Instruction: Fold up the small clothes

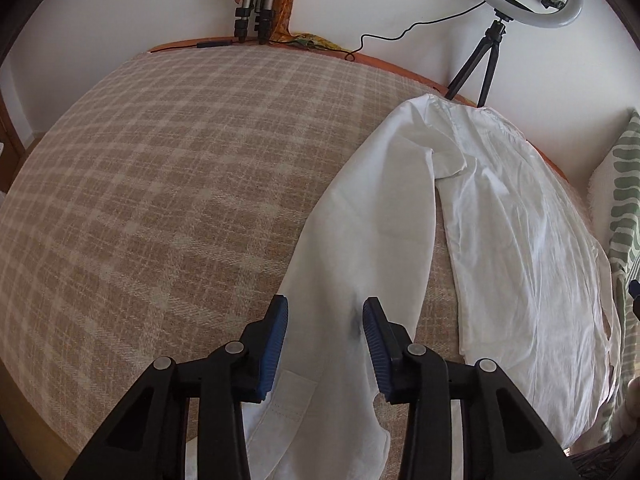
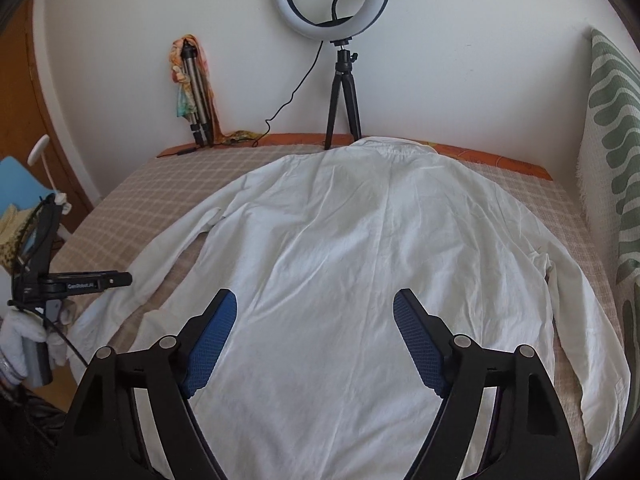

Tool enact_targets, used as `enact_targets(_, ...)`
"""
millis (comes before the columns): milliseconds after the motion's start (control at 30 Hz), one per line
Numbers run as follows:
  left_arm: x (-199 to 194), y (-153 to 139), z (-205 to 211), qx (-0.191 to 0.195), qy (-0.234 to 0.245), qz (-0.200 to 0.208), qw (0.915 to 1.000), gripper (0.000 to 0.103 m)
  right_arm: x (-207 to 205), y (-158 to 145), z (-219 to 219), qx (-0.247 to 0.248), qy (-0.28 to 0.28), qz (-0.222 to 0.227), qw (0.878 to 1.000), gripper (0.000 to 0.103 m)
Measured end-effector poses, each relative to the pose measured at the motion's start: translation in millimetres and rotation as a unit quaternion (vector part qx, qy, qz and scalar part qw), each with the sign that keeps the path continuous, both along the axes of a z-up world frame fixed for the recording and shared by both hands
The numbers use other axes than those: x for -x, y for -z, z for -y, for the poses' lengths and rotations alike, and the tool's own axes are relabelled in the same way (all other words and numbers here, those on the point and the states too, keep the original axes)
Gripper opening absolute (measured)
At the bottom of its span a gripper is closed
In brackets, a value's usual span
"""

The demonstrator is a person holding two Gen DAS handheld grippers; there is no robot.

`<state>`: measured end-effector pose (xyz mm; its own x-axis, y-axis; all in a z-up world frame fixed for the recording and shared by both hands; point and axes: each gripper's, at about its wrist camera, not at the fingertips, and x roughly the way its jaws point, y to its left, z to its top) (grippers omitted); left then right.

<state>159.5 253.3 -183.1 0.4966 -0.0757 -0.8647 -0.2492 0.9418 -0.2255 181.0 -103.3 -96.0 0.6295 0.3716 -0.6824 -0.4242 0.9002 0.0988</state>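
On the checked bed (image 1: 160,200), left jaws straddle a sleeve (image 1: 360,240) unpinched; right jaws gape over the shirt (image 2: 340,260).

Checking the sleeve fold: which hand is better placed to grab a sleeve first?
Left. The left gripper already straddles the sleeve, jaws part-open around it. The right gripper sits over the middle of the shirt, jaws wide, away from either sleeve.
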Motion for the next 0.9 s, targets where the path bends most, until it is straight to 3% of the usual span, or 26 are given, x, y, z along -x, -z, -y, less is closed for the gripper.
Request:
enact_targets(233,-24,7,1,-0.014,0.000,-0.004,0.9999,0.038,6,-4,2,0.010,-0.016,0.012,1.000,0.081)
enact_targets(367,-33,9,1,-0.029,0.003,0.006,0.9996,0.007,12,-8,3,0.017,-0.022,0.025,0.999,0.081)
enact_targets(400,-34,9,0,-0.023,0.003,0.009,0.9997,0.002,13,-8,4,0.018,-0.023,0.027,0.999,0.081)
enact_targets(467,-35,8,-2,-0.014,0.004,0.019,0.9997,0.002,15,-8,5,0.018,-0.025,0.027,0.999,0.081)
enact_targets(533,-34,4,-6,-0.013,0.003,0.023,0.9996,0.009,16,-9,6,0.019,-0.027,0.026,0.999,0.081)
enact_targets(567,-32,2,-9,-0.008,0.002,0.026,0.9996,0.030,17,-9,7,0.018,-0.026,0.025,0.999,0.081)
enact_targets(600,-30,1,-13,0.000,0.001,0.029,0.9996,0.043,17,-9,8,0.017,-0.026,0.026,0.999,0.081)
enact_targets(667,-26,2,-20,0.007,-0.001,0.024,0.9997,0.051,18,-10,9,0.014,-0.025,0.026,0.999,0.081)
enact_targets(800,-14,11,-38,0.031,-0.018,0.022,0.9991,0.047,19,-9,8,0.012,-0.024,0.024,0.999,0.081)
enact_targets(900,-8,11,-32,0.003,-0.001,0.018,0.9998,0.040,19,-6,6,0.015,-0.025,0.022,0.999,0.081)
